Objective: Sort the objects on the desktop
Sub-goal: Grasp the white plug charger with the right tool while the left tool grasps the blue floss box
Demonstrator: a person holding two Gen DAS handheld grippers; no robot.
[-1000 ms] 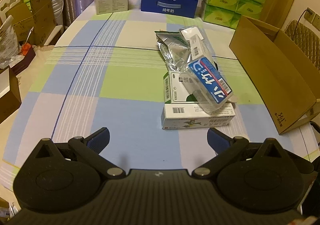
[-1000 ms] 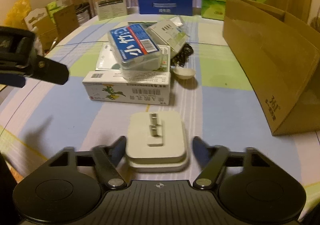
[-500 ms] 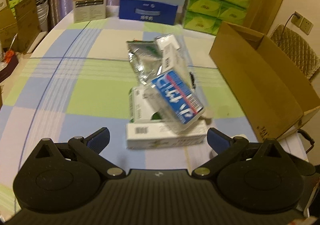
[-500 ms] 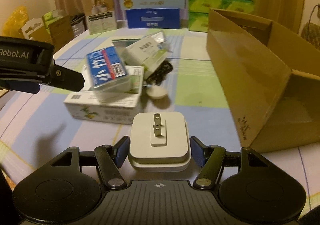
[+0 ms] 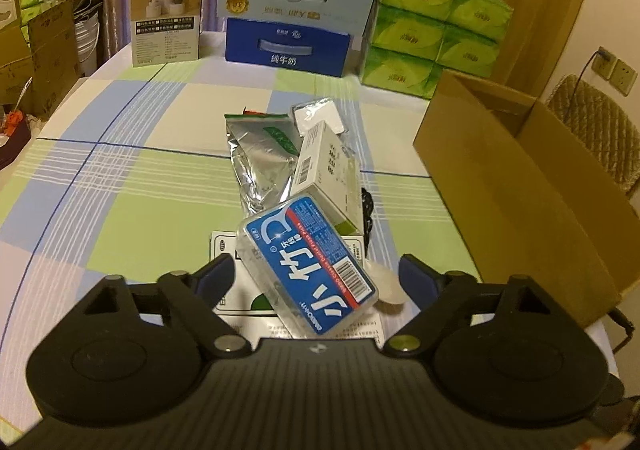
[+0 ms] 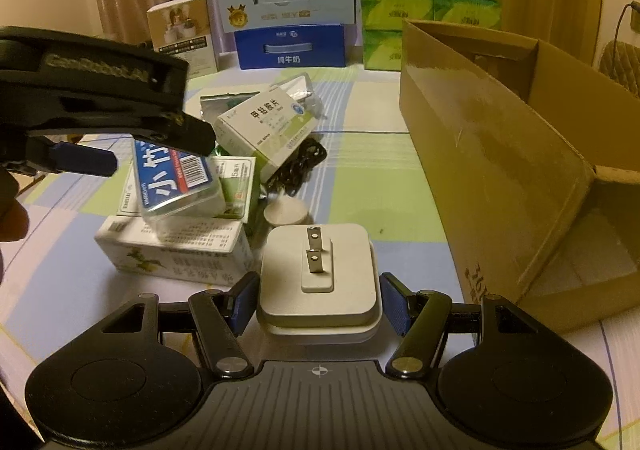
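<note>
A: What does the right tool [image 6: 319,300] have?

B: Its two blue-padded fingers [image 6: 244,300] are closed against the sides of a flat white square wall charger with two metal prongs [image 6: 319,270], prongs facing up toward the camera. It hangs above the checked blue, green and white worktop [image 6: 372,185].

A: And the left tool [image 5: 316,276]?

B: Spread wide, gripping nothing. It hovers over the pile, with a clear plastic case with a blue and red label [image 5: 308,270] lying between its fingers but not touching either of them.

A: What is in the pile?

B: That case leans on a long white carton with a green plant print [image 6: 176,254]. Behind it lie a white and green medicine box [image 6: 268,127], a crumpled silver foil pouch [image 5: 260,165] and a black cord [image 6: 298,165]. A small white spoon-like piece [image 6: 286,213] sits just beside the carton.

A: Where is the box for sorting?

B: A large open brown cardboard box [image 6: 508,153] stands on the right side, well apart from the pile.
</note>
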